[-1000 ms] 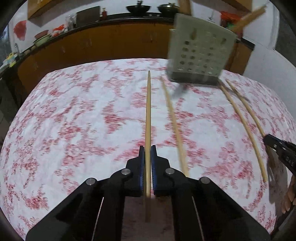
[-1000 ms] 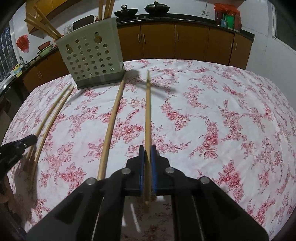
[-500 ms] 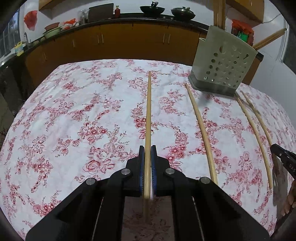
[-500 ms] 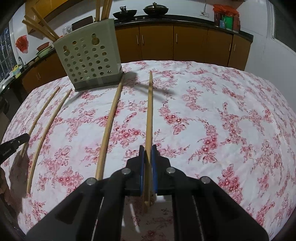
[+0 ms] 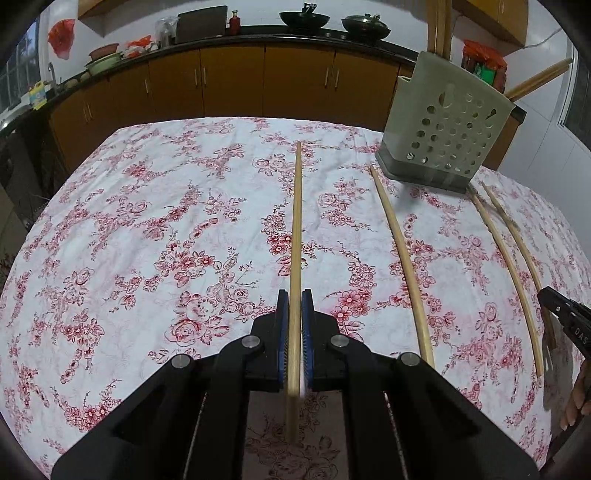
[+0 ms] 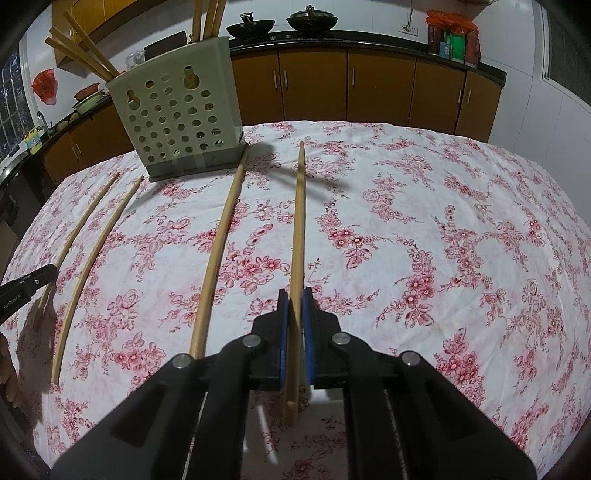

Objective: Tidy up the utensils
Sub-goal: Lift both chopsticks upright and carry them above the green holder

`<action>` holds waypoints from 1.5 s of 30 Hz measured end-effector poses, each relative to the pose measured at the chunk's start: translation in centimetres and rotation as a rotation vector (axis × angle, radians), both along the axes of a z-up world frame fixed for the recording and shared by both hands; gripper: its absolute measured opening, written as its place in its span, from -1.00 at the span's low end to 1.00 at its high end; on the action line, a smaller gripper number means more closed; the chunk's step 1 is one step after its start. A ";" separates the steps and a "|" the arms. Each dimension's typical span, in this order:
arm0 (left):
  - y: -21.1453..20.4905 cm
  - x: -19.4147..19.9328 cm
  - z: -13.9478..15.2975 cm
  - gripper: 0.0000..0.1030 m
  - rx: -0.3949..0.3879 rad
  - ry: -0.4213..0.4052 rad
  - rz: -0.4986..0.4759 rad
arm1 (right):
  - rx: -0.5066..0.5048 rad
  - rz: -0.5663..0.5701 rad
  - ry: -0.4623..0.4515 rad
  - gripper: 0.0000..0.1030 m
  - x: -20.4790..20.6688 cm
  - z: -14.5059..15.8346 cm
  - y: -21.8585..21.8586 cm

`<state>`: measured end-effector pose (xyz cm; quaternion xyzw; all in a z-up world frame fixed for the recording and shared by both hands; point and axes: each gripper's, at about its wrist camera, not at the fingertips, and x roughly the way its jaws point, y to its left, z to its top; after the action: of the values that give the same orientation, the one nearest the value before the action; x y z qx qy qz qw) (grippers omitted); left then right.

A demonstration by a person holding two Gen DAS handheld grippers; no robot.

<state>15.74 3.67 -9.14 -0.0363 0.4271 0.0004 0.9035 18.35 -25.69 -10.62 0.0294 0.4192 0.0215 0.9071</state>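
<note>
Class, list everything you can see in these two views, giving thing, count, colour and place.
utensil holder: one, grey-green, perforated, far side of table
standing chopsticks: several, wooden, in the holder
loose chopsticks: two, wooden, flat on cloth between the gripped ones
tablecloth: one, white with red flowers, covering table
pots: two, black, back counter
left gripper: jaws shut on left chopstick
right gripper: jaws shut on right chopstick

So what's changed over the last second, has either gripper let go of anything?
No release. The left gripper has swung to its left: the perforated chopstick holder slid from upper centre toward the right edge of its view, and the blur has settled. It stays shut on its chopstick. The right gripper barely moved and still clamps the second chopstick.
</note>
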 end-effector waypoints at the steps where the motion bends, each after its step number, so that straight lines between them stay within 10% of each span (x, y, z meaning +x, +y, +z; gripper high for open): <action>1: 0.0 0.0 0.0 -0.84 0.000 0.000 0.000 | 0.001 0.000 0.000 -0.81 0.0 0.0 0.0; 25: -1.0 -0.7 1.1 -0.85 0.055 -0.021 -0.054 | 0.009 -0.009 -0.033 -0.83 -0.7 1.1 -0.5; 45: -0.2 -1.9 9.7 -0.85 -0.020 -0.266 -0.029 | 0.089 -0.060 -0.290 -0.83 -2.7 9.7 -2.1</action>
<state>13.80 3.43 0.59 -0.0389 0.3041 -0.0218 0.9516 15.64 -27.78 -0.89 0.0789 0.2812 0.0170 0.9563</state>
